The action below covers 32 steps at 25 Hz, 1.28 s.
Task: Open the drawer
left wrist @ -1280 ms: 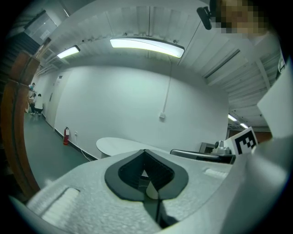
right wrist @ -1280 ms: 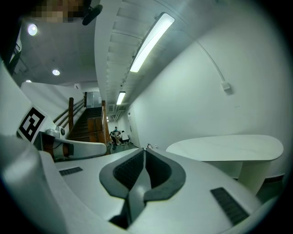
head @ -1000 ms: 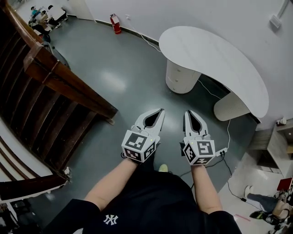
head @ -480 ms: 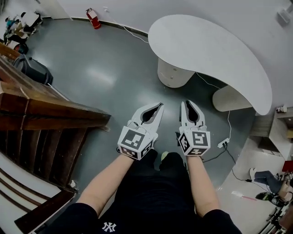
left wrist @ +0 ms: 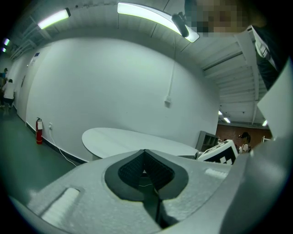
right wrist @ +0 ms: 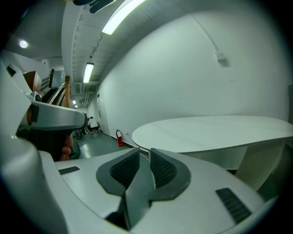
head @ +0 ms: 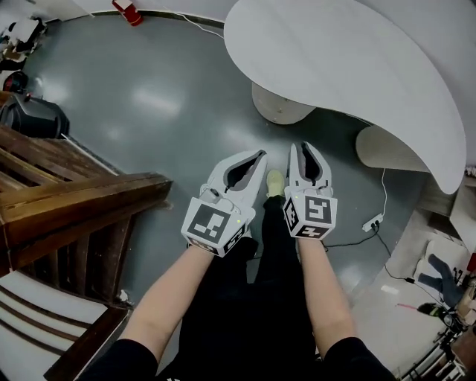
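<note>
A white curved desk (head: pixel 349 67) stands ahead, with a rounded white drawer pedestal (head: pixel 279 106) mostly hidden under its top; no drawer front shows clearly. Both grippers are held side by side in the air, short of the desk and pointing at it. My left gripper (head: pixel 261 154) is shut and empty, its tips touching (left wrist: pixel 144 151). My right gripper (head: pixel 299 146) is open by a narrow gap (right wrist: pixel 145 150); its jaws have just been opening and nothing is between them. The desk top (left wrist: pixel 132 139) (right wrist: pixel 215 130) fills the middle of both gripper views.
A dark wooden stair rail (head: pixel 74 201) runs along the left. A second white desk support (head: pixel 387 149) stands at the right, with a cable and power strip (head: pixel 372 221) on the grey floor. A red fire extinguisher (head: pixel 128 11) stands by the far wall. The person's shoe (head: pixel 274 181) shows between the grippers.
The person has walked closer to the desk, which now fills more of the head view. Both grippers moved forward and down. The right jaws have parted slightly.
</note>
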Each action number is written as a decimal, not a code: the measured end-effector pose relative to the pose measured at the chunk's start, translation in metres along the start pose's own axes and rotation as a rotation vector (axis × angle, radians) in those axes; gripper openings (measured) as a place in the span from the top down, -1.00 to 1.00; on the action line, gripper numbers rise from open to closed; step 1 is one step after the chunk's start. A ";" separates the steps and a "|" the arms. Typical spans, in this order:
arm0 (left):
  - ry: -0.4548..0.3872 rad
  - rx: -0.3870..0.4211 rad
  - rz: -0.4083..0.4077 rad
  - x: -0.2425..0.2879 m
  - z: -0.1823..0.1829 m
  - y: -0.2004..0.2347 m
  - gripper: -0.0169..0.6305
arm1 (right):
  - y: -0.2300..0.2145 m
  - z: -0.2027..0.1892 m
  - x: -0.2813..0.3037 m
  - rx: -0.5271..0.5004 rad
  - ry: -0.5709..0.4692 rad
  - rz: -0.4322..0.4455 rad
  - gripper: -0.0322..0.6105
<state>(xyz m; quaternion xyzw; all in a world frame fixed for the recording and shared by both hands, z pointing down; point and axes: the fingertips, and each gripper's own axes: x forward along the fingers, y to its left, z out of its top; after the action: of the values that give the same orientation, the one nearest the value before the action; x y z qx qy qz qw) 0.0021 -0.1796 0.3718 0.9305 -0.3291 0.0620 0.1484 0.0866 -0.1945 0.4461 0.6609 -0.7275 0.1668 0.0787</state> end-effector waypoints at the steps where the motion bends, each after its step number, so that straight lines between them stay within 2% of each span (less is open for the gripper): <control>1: -0.003 -0.006 0.002 0.010 -0.007 0.011 0.93 | -0.005 -0.009 0.016 -0.001 0.001 -0.009 0.68; 8: -0.012 -0.055 0.019 0.075 -0.075 0.075 0.93 | -0.027 -0.083 0.113 -0.023 0.005 -0.044 0.64; 15: -0.009 -0.068 0.014 0.125 -0.142 0.114 0.93 | -0.052 -0.139 0.181 0.002 -0.003 -0.089 0.59; 23: -0.024 -0.079 0.024 0.153 -0.166 0.139 0.93 | -0.077 -0.158 0.228 0.009 0.002 -0.127 0.51; 32: -0.027 -0.092 0.047 0.156 -0.178 0.151 0.93 | -0.084 -0.157 0.257 0.007 0.005 -0.152 0.48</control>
<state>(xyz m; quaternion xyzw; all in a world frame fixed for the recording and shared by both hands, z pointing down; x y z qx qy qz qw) 0.0249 -0.3278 0.6092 0.9155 -0.3552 0.0379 0.1849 0.1239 -0.3861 0.6896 0.7141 -0.6743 0.1647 0.0906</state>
